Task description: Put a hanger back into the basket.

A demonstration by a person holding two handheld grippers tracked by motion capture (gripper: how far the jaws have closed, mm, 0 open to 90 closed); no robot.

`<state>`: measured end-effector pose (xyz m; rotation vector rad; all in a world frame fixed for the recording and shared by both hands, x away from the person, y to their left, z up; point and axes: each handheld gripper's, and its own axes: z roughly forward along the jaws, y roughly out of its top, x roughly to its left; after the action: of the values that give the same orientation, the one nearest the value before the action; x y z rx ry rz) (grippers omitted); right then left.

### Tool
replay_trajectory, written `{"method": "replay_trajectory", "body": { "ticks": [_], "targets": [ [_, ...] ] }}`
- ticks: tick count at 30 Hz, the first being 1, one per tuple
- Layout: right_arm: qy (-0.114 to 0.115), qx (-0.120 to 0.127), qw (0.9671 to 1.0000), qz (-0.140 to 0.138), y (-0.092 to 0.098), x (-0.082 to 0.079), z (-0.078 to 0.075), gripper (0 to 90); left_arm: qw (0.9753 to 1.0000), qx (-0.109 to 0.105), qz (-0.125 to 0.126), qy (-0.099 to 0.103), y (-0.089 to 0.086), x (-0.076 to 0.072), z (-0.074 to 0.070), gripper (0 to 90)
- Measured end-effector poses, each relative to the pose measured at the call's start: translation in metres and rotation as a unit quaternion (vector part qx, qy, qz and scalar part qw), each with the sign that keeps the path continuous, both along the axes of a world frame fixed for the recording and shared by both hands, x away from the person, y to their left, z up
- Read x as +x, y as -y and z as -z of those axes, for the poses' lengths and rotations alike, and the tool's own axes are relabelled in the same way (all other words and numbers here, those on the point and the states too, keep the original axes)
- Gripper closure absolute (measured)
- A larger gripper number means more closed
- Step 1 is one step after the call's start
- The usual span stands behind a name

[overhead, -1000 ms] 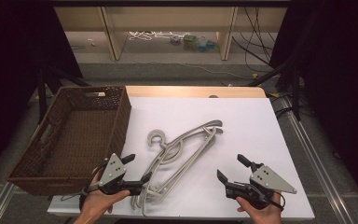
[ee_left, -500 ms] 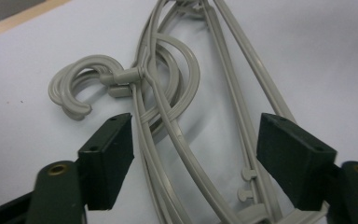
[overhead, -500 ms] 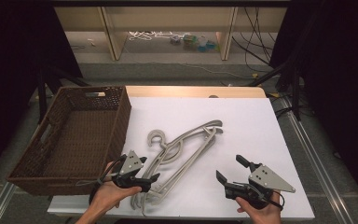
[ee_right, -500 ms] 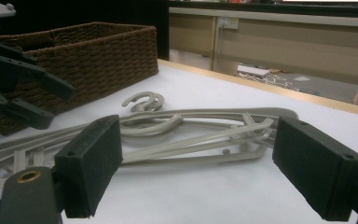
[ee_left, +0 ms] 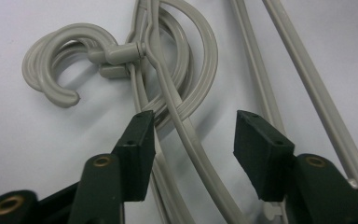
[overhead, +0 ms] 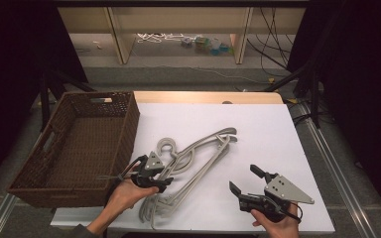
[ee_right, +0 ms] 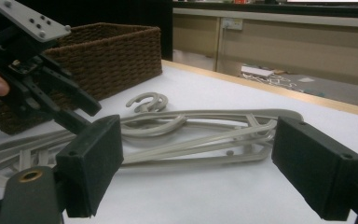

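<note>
The grey hangers (overhead: 193, 166) lie in a pile on the white table (overhead: 258, 129), next to the brown basket (overhead: 74, 144). Our left gripper (ee_left: 191, 135) has its jaws wide around one arm, ready to pinch it. Our right gripper (overhead: 250, 186) waits apart, jaws wide, holding nothing.

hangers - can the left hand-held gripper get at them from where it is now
Probably yes: the left hand-held gripper is open right over the grey hangers, one bar running between its jaws, nothing in the way.
</note>
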<state>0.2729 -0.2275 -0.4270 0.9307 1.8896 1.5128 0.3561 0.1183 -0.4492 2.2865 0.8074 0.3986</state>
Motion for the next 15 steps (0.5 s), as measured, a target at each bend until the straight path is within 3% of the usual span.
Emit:
{"method": "replay_trajectory", "body": {
  "ticks": [6, 9, 12, 13, 14, 15],
  "targets": [
    [-0.004, -0.004, 1.0000, -0.003, 0.000, -0.001, 0.000, 17.4, 0.9994, 0.022, 0.004, -0.025, 0.009, 0.006, 0.003, 53.8],
    [-0.006, -0.006, 1.0000, -0.004, -0.001, -0.001, -0.001, 17.5, 0.9982, 0.033, 0.014, -0.049, 0.012, 0.011, 0.005, 57.0],
    [-0.007, -0.006, 0.9999, -0.005, -0.001, -0.001, -0.001, 17.7, 0.9975, 0.051, 0.010, -0.047, 0.014, 0.013, 0.007, 59.4],
    [-0.007, -0.006, 0.9999, -0.005, -0.001, -0.001, -0.001, 17.7, 0.9975, 0.051, 0.010, -0.047, 0.014, 0.013, 0.007, 60.1],
    [-0.005, -0.005, 1.0000, -0.005, -0.001, -0.001, -0.001, 17.9, 0.9969, 0.042, 0.006, -0.067, 0.015, 0.015, 0.010, 61.5],
    [-0.007, -0.008, 0.9999, -0.007, -0.001, -0.001, -0.001, 18.0, 0.9967, 0.041, 0.008, -0.070, 0.015, 0.016, 0.010, 62.1]
  ]
}}
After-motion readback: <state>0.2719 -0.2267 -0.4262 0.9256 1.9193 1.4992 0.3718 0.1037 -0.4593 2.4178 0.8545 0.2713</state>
